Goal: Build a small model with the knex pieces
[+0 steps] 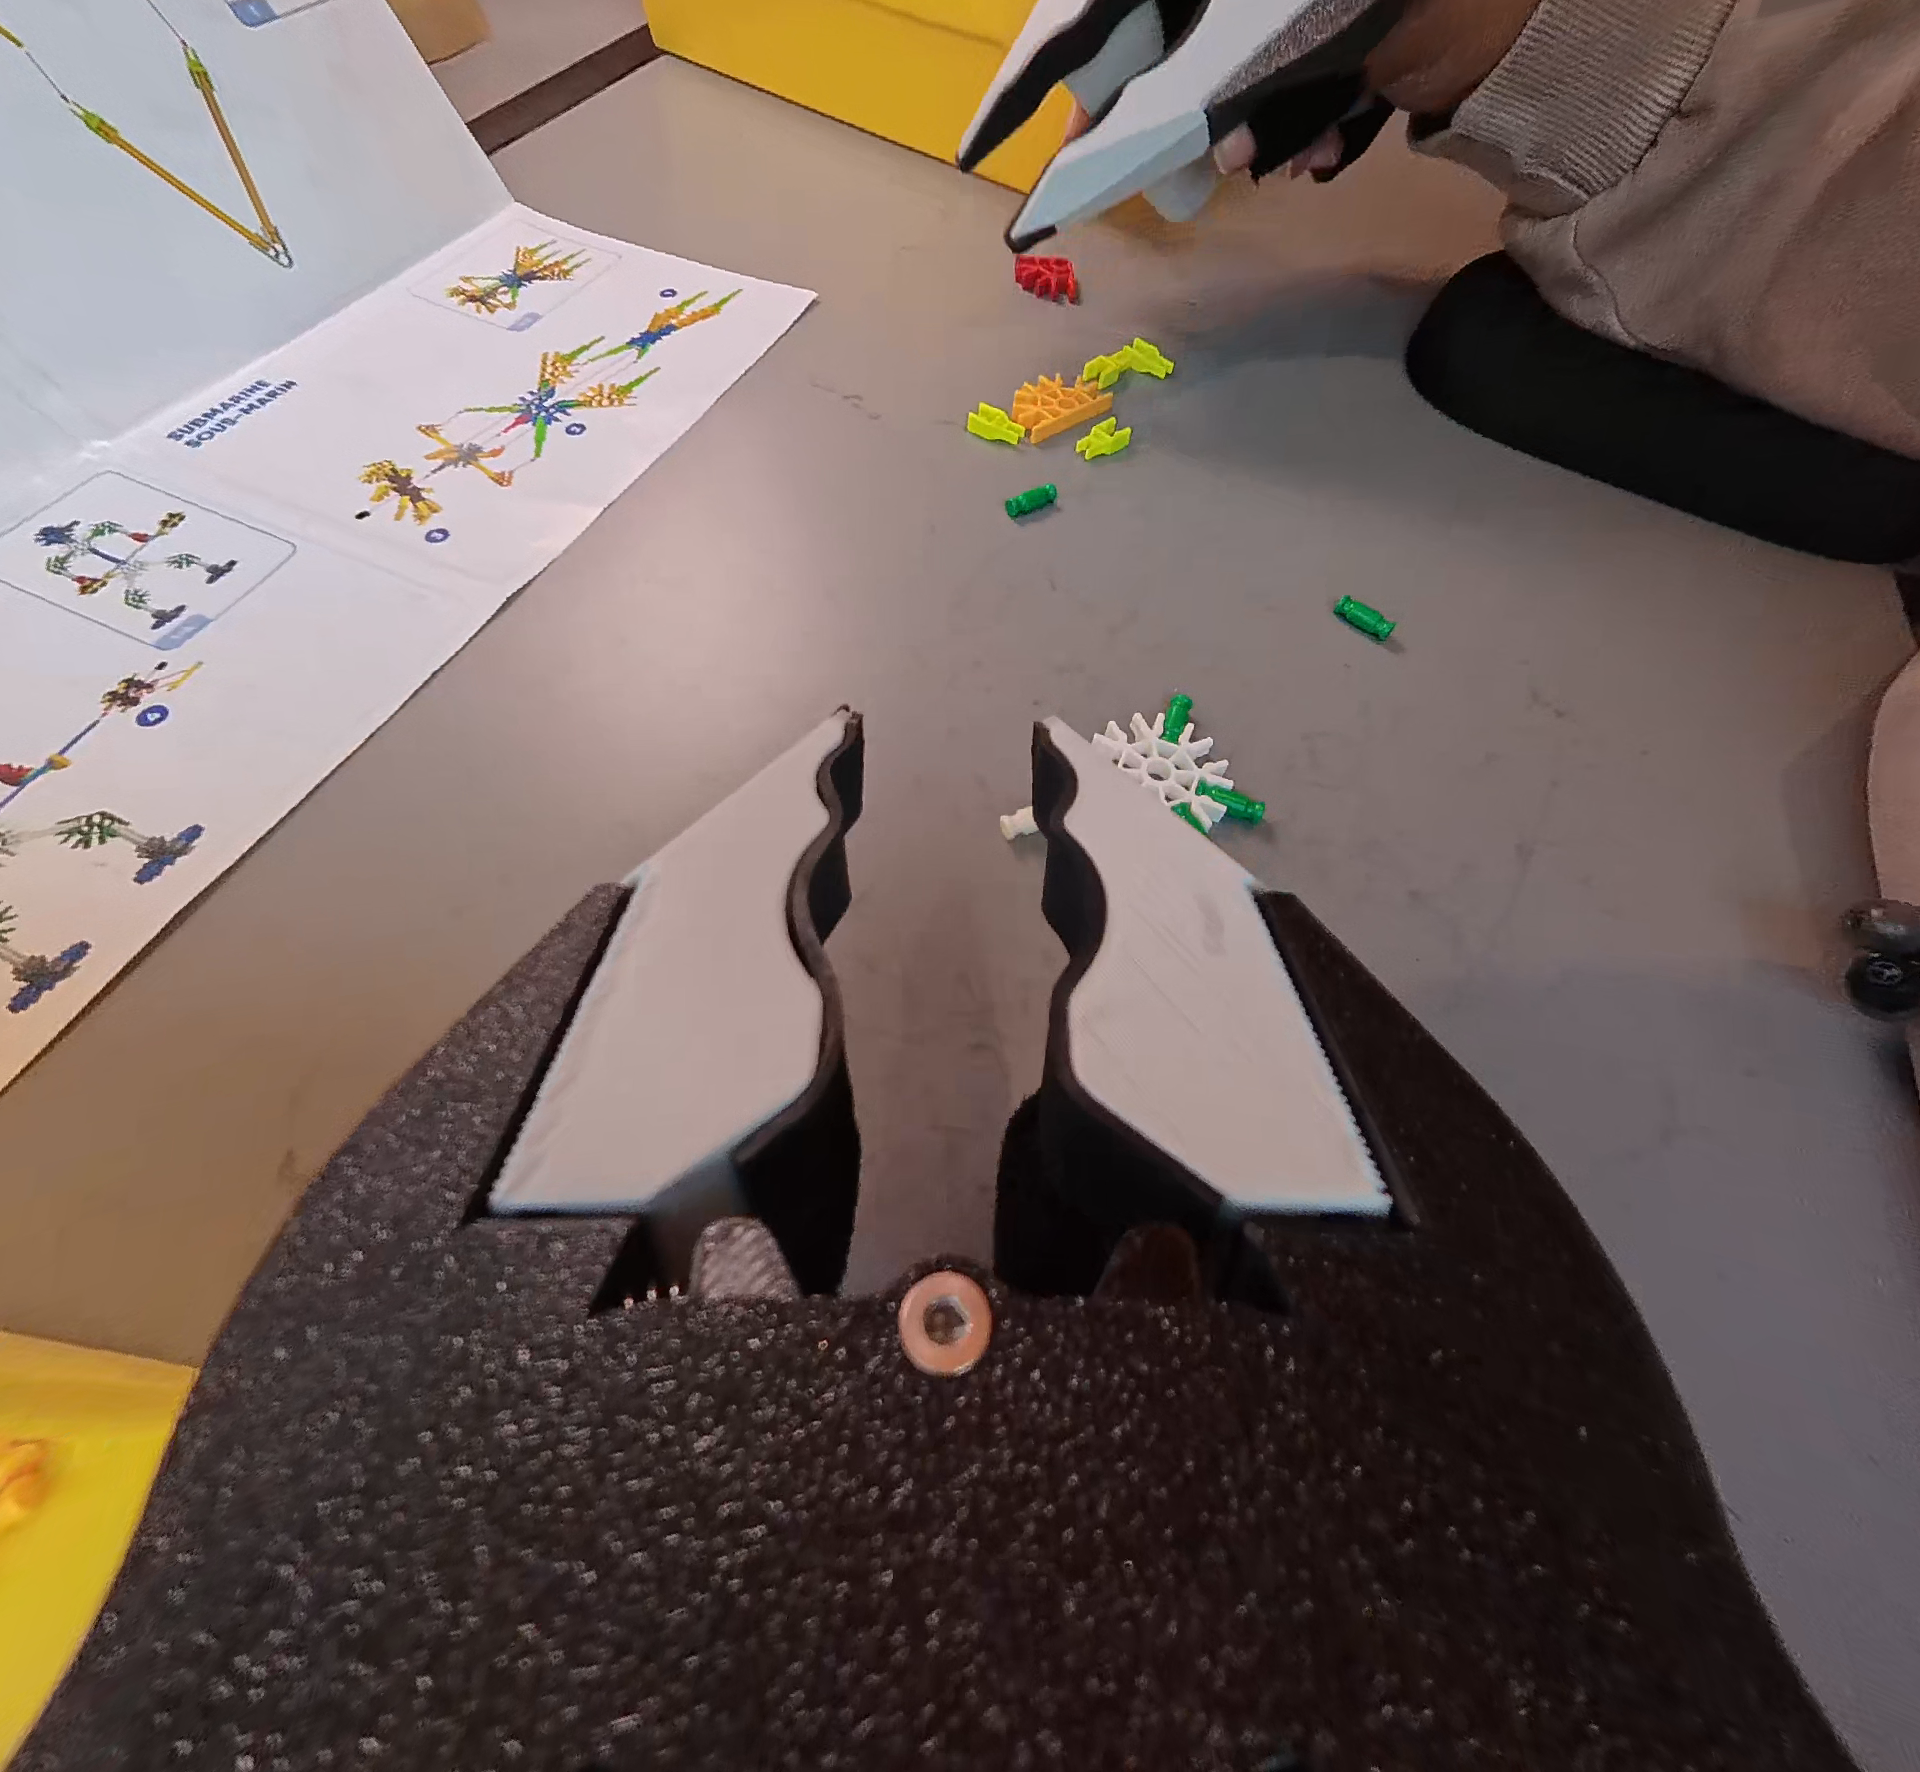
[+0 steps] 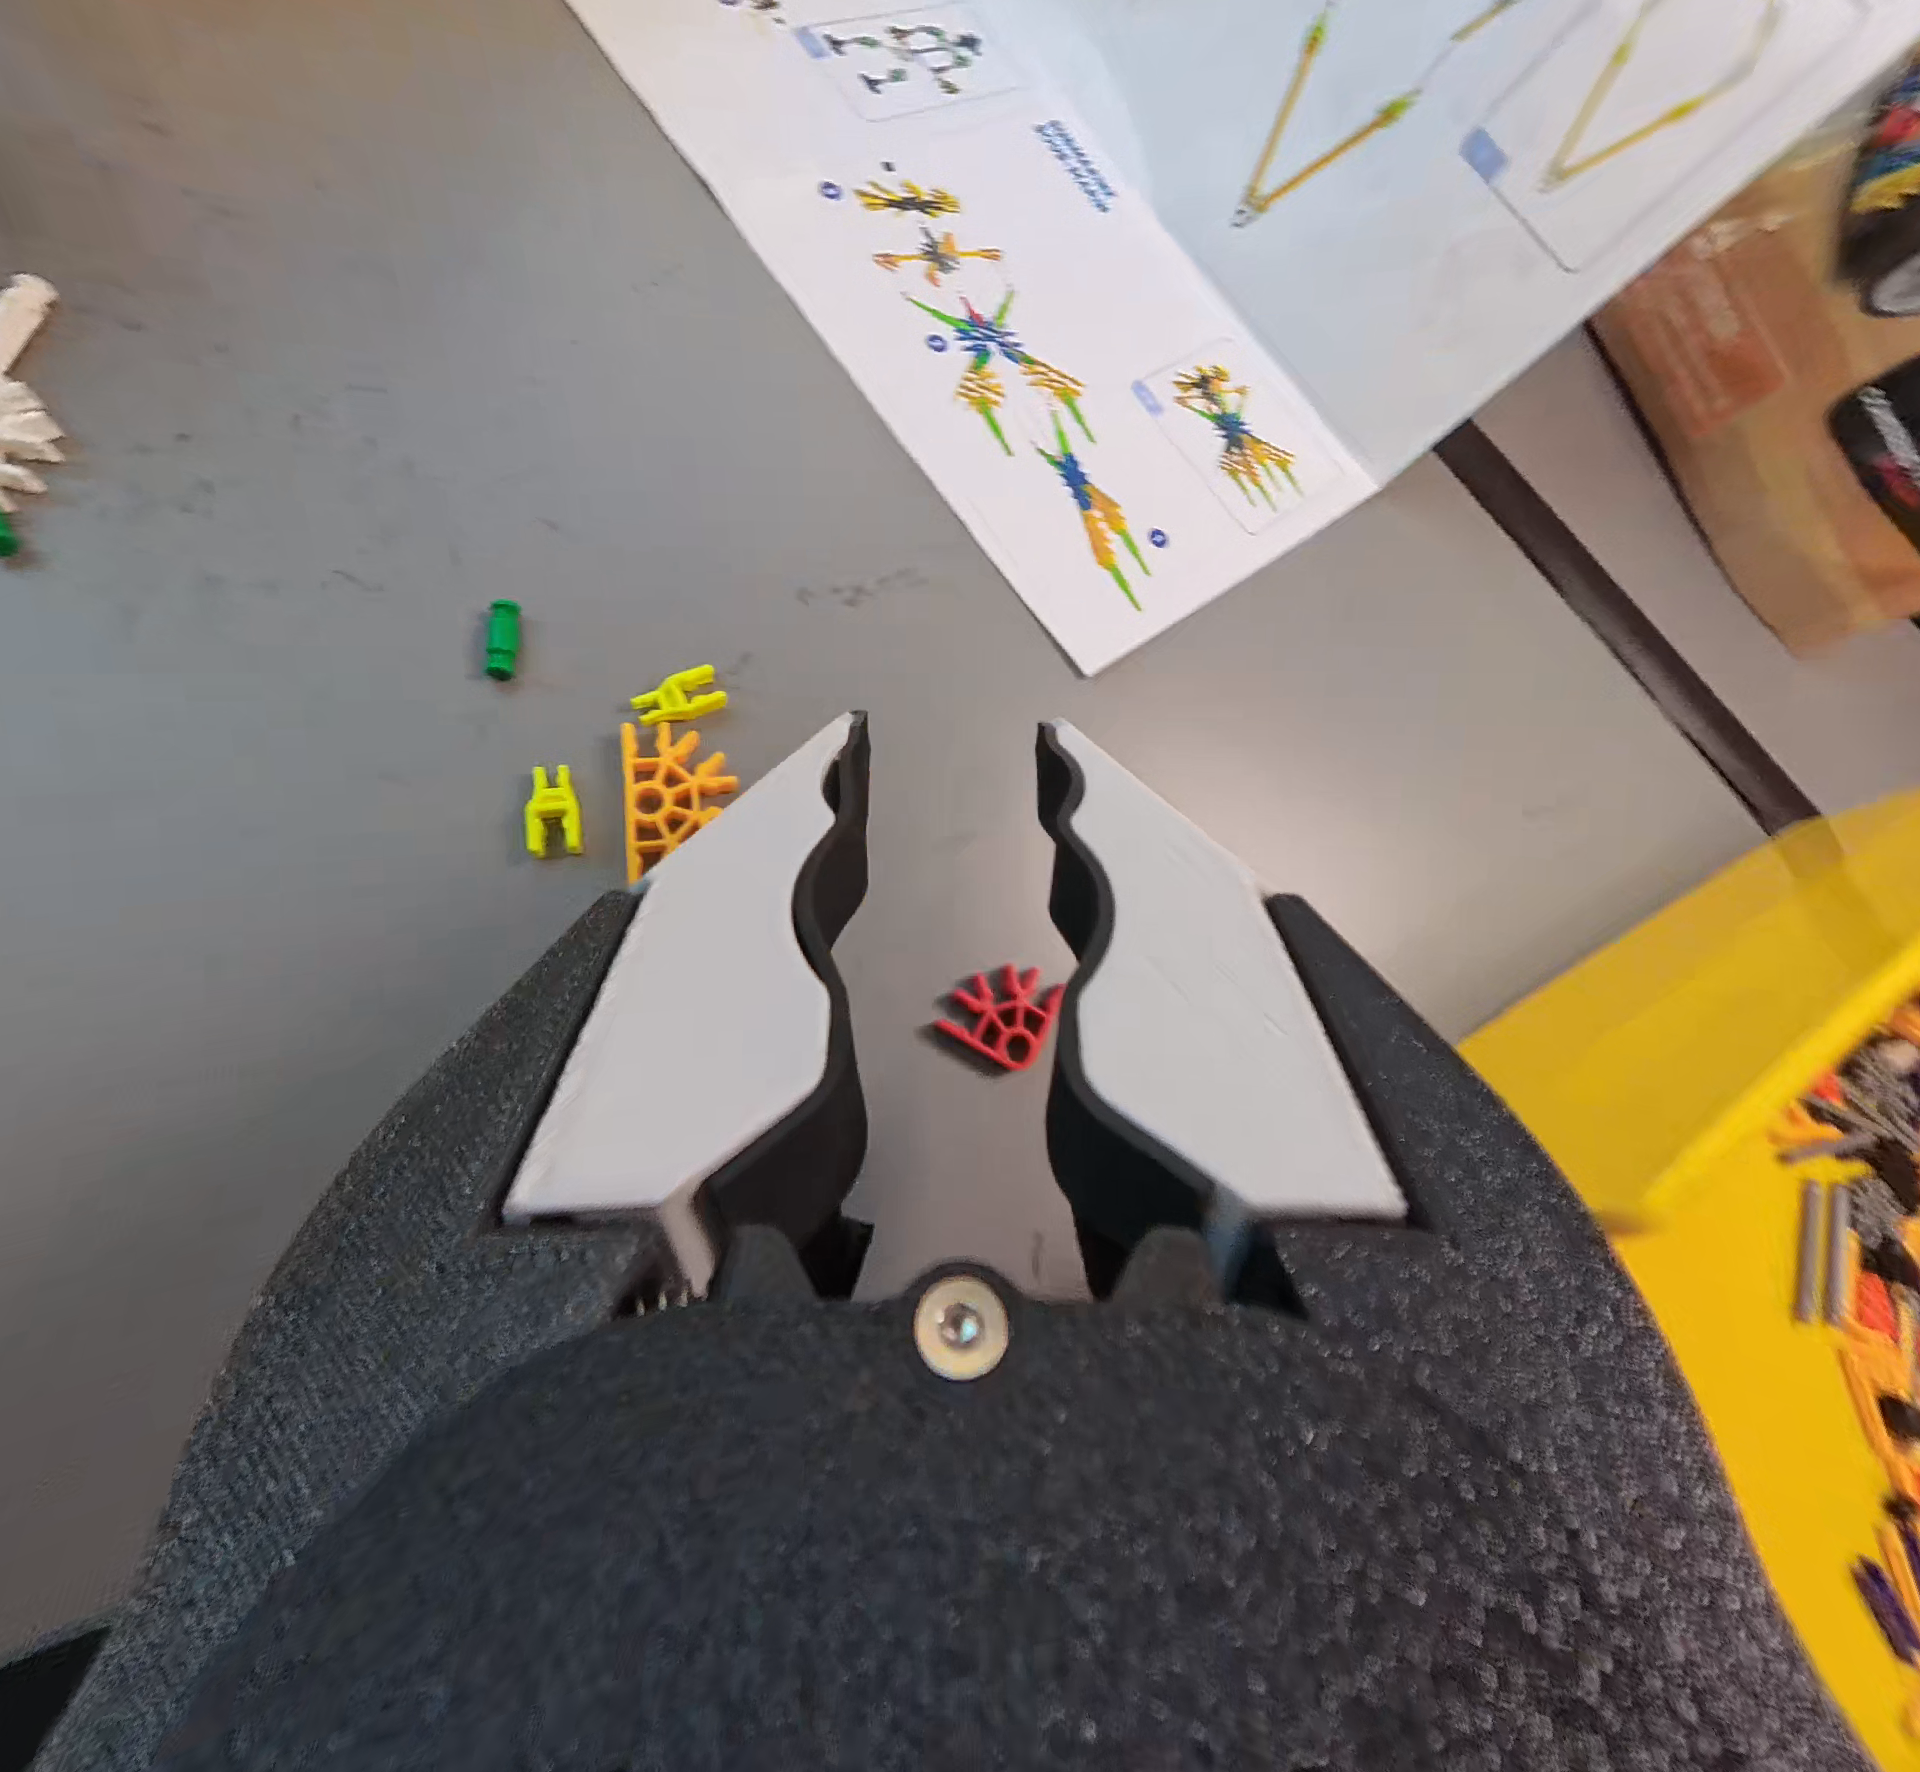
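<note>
Jaws of our right gripper (image 2: pixel 953 735) wide apart, empty, straddling red connector (image 2: pixel 1000 1018) at frame centre; left gripper (image 1: pixel 945 735) likewise agape, empty, beside white snowflake connector (image 1: pixel 1164 766) on table (image 1: pixel 727 642).

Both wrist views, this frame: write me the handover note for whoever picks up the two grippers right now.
Left gripper: open, empty, low over the grey tabletop; the white snowflake-shaped plastic connector with short green rods lies just beside its right finger.
Right gripper: open, empty, above the small red fan-shaped plastic connector, which lies on the table between its fingers, not gripped.
Loose on the table: orange half-round connector with small yellow-green clips, two separate green rods.
The unfolded paper instruction sheet is spread out; the yellow plastic bin holds more pieces.
Nothing is held; all pieces are still loose apart from the rods in the white connector.
</note>
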`<state>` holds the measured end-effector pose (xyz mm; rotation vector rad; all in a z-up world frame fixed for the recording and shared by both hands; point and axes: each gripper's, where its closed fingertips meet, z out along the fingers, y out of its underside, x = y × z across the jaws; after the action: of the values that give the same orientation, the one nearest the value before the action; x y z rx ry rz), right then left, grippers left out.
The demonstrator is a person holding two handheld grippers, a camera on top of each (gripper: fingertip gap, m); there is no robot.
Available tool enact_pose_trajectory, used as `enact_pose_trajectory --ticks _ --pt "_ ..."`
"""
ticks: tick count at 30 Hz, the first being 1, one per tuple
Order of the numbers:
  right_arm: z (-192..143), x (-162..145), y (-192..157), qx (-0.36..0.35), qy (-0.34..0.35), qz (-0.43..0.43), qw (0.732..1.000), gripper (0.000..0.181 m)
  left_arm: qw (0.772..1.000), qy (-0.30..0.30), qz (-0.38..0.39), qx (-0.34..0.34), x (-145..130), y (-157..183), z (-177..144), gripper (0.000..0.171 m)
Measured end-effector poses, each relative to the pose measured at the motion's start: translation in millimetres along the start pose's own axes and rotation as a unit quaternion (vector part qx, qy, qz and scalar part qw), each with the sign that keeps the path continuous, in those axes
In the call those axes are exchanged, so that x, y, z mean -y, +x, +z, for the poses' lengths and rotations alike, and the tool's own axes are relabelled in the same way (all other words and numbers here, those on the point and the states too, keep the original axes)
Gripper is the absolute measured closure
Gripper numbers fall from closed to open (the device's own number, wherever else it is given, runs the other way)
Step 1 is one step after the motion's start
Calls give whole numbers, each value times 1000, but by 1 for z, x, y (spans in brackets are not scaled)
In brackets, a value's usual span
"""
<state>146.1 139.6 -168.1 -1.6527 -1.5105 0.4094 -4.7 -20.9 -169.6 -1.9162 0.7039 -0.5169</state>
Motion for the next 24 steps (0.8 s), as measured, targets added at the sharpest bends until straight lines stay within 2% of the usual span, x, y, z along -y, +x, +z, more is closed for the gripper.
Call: enact_pose_trajectory --ticks 2,3,7,9,17,18,21,24 --pt "-7 -4 9 -13 -5 12 1000 151 1000 -4 1 1 -2 0 2 140" --pt "-9 -5 6 1 -4 13 1000 151 1000 -6 1 1 -3 0 3 140" --pt "-12 -9 -60 167 -16 -31 985 156 1000 -16 0 -2 -7 2 7 140" --pt "-9 -13 -84 205 -41 -64 976 162 1000 -20 3 0 -8 2 8 141" --pt "5 -27 -90 197 -94 -66 974 165 1000 -24 8 -2 -9 5 9 142" --pt "5 -24 -93 204 -87 -63 973 173 1000 -25 9 -4 -9 6 9 142" --pt "6 -21 -98 207 -82 -78 972 173 999 -27 12 -12 -10 9 10 142" --pt "3 0 -116 233 -31 -99 967 173 999 -32 12 -40 -10 20 10 146"
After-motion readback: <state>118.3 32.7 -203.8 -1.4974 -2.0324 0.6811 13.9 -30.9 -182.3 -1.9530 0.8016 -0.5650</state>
